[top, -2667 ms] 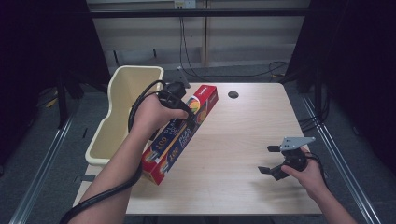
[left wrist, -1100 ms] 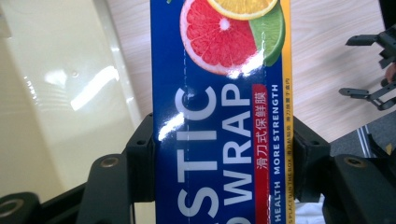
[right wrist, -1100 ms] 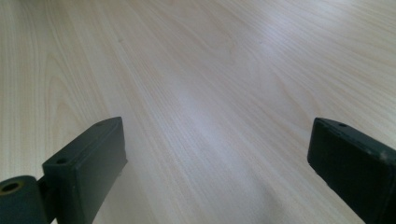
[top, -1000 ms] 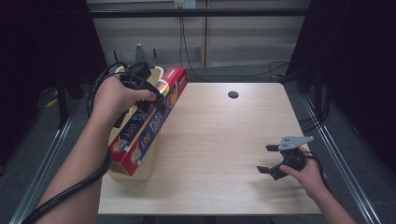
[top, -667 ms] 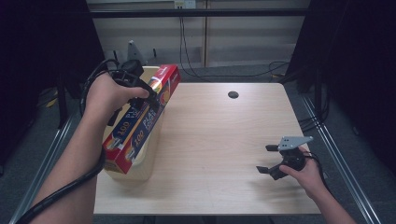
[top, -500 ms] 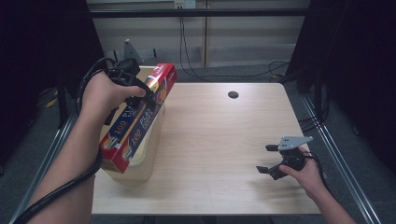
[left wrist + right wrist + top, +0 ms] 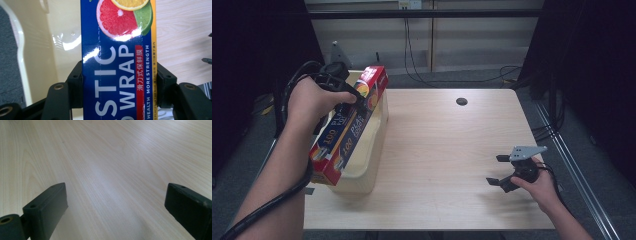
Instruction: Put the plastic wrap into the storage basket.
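While left gripper (image 7: 343,89) squeezes wrap box (image 7: 349,125) by both long sides, box hangs tilted over bin (image 7: 379,145), likely so it can drop in. Right gripper (image 7: 507,170) rests wide open, empty, low over table (image 7: 447,140), out of way.

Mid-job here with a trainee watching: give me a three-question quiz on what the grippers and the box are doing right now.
1. True or false: the left gripper is clamped on the long blue and red plastic wrap box.
2. The box hangs over: A) the cream plastic bin B) the round dark hole in the table C) the floor.
3. Fill in: the right gripper holds ______ over the light wooden table.

Key
1. True: both jaws press the box's sides.
2. A.
3. Nothing; its jaws stand open.
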`<state>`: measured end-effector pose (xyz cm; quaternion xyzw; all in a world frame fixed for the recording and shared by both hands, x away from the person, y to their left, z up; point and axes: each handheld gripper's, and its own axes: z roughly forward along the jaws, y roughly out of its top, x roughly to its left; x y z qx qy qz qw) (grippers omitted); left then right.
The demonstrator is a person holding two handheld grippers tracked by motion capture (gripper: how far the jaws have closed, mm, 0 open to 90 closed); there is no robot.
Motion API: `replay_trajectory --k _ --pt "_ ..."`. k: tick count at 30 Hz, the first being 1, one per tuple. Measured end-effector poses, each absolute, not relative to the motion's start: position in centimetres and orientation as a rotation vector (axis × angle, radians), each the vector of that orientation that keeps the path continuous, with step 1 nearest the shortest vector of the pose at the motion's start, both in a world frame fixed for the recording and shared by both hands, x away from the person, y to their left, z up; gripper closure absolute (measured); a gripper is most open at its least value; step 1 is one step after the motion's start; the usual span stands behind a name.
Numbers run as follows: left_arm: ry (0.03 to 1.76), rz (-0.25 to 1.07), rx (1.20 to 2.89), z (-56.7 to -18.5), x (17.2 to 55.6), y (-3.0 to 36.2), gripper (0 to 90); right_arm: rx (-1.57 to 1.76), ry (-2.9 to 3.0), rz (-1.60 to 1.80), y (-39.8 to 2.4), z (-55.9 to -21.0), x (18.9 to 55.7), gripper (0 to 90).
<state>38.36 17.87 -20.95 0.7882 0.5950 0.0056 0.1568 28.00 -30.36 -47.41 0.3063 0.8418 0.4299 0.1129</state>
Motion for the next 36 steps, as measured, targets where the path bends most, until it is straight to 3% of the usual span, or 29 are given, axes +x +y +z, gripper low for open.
replay_trajectory --k 36 --pt "1.818 0.039 2.205 -23.2 38.4 19.9 40.7 0.885 2.478 1.269 -29.9 -47.3 28.3 4.1"
